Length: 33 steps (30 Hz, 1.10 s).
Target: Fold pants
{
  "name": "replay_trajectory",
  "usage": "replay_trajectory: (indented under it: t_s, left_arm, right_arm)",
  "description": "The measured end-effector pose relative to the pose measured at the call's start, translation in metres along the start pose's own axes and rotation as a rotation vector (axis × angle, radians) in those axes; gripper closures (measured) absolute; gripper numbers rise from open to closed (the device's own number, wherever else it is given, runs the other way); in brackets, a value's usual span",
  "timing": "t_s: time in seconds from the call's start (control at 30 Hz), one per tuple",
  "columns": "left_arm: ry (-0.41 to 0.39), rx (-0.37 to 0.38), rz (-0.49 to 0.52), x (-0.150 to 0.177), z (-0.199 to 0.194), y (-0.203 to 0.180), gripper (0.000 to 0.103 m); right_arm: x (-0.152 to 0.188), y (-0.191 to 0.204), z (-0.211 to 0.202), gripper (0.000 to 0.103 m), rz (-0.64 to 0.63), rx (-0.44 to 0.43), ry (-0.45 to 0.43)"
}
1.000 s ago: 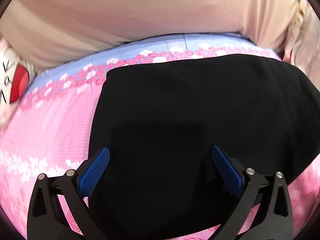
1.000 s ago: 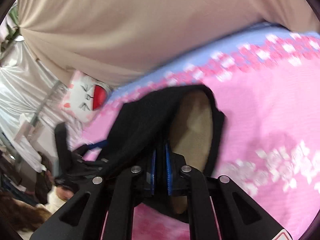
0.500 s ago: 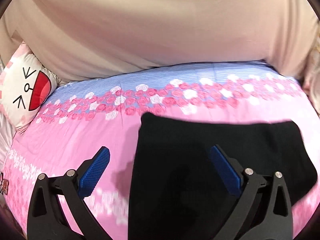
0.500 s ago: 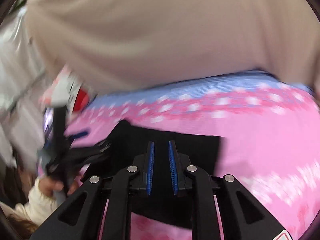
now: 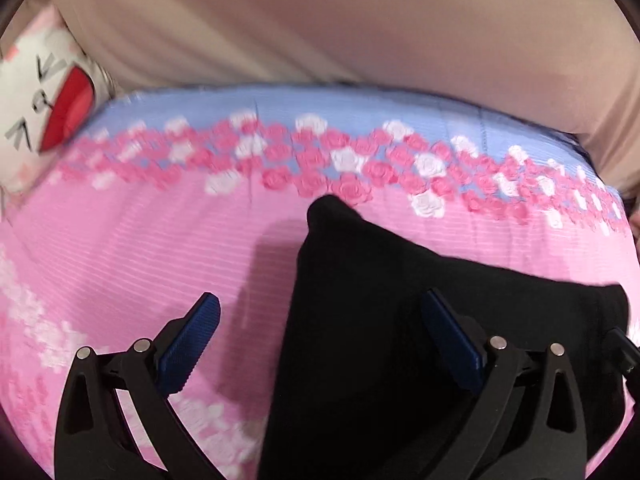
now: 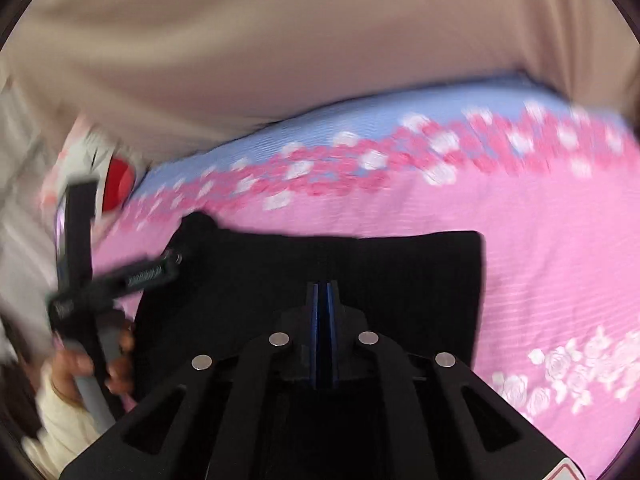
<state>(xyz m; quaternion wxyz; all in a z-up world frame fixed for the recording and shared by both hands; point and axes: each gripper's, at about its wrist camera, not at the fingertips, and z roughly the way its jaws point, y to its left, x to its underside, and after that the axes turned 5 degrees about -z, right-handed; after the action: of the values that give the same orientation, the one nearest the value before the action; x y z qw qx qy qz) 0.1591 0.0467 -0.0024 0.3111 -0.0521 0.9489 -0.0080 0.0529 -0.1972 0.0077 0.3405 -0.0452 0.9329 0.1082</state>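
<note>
Black pants [image 5: 400, 340] lie folded on the pink bedspread [image 5: 120, 248]; left gripper [image 5: 320, 344] gapes wide, right gripper [image 6: 322, 334] is pinched empty; one corner humps up and may spring open.

- Left hand-held gripper [image 5: 320, 316]: black skeletal finger arms with triangular cut-outs; round silver pivot screws on each arm; ribbed blue pads [image 5: 188, 350] on the inner faces.
- Right hand-held gripper [image 6: 323, 292]: same black linkage; four silver screw heads in a row; two narrow blue pads; a red-and-white marking at the lower right corner of the body.
- Left hand [image 6: 94, 364]: grips a grey handle under a black frame; cream sleeve [image 6: 60, 420] at the wrist.
</note>
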Motion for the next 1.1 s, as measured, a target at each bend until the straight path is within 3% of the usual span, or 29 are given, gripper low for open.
replay_trajectory:
  t_s: [0.03,0.07,0.13,0.23,0.3,0.37,0.47,0.53,0.57,0.63,0.7,0.8,0.9,1.0,1.1]
  left_arm:
    - [-0.027,0.016,0.024,0.006,-0.015,0.001,0.005]
    - [-0.041,0.022,0.043,0.011,-0.023,0.002,0.005]
    - [-0.052,0.032,0.087,0.023,-0.037,0.005,0.005]
    - [-0.044,0.061,0.150,0.054,-0.059,0.016,0.005]
    - [-0.036,0.063,0.170,0.073,-0.066,0.021,0.005]
    - [-0.013,0.011,0.188,0.090,-0.056,0.024,0.005]
    - [0.008,0.062,0.125,0.100,-0.042,0.033,0.005]
    - [0.020,0.069,0.097,0.097,-0.051,0.036,0.005]
    - [0.002,0.063,0.108,0.097,-0.062,0.036,0.005]
    - [-0.069,0.028,0.143,0.101,-0.084,0.035,0.005]
    - [-0.129,-0.056,0.173,0.103,-0.100,0.039,0.005]
    - [-0.122,-0.110,0.153,0.107,-0.106,0.056,0.005]
    - [-0.092,-0.114,0.100,0.110,-0.101,0.073,0.005]
    - [-0.081,-0.122,0.072,0.115,-0.102,0.084,0.005]
    - [-0.084,-0.114,0.064,0.122,-0.108,0.089,0.005]
  right_arm:
    - [0.007,-0.007,0.007,0.103,-0.022,0.117,0.030]
    - [0.014,-0.018,0.011,0.103,-0.003,0.153,0.039]
    - [0.021,-0.028,-0.007,0.103,0.086,0.086,0.021]
    - [0.037,-0.002,-0.056,0.094,-0.023,0.059,-0.052]
    - [0.053,0.008,-0.062,0.094,-0.058,0.032,-0.014]
    - [0.078,0.005,-0.037,0.103,-0.089,0.128,0.071]
    - [0.088,-0.002,-0.045,0.103,-0.039,0.118,0.025]
    - [0.086,0.010,-0.063,0.103,-0.046,0.158,-0.015]
    - [0.084,0.017,-0.070,0.097,-0.062,0.158,-0.029]
    - [0.078,0.030,-0.078,0.094,-0.080,0.131,-0.043]
    - [0.069,0.050,-0.080,0.094,-0.091,0.024,-0.043]
    - [0.042,0.077,-0.061,0.094,-0.151,-0.068,-0.021]
    - [-0.001,0.112,-0.023,0.094,-0.245,-0.092,0.023]
    - [-0.054,0.134,0.039,0.094,-0.256,-0.091,0.078]
    - [-0.077,0.149,0.108,0.093,-0.244,-0.121,0.152]
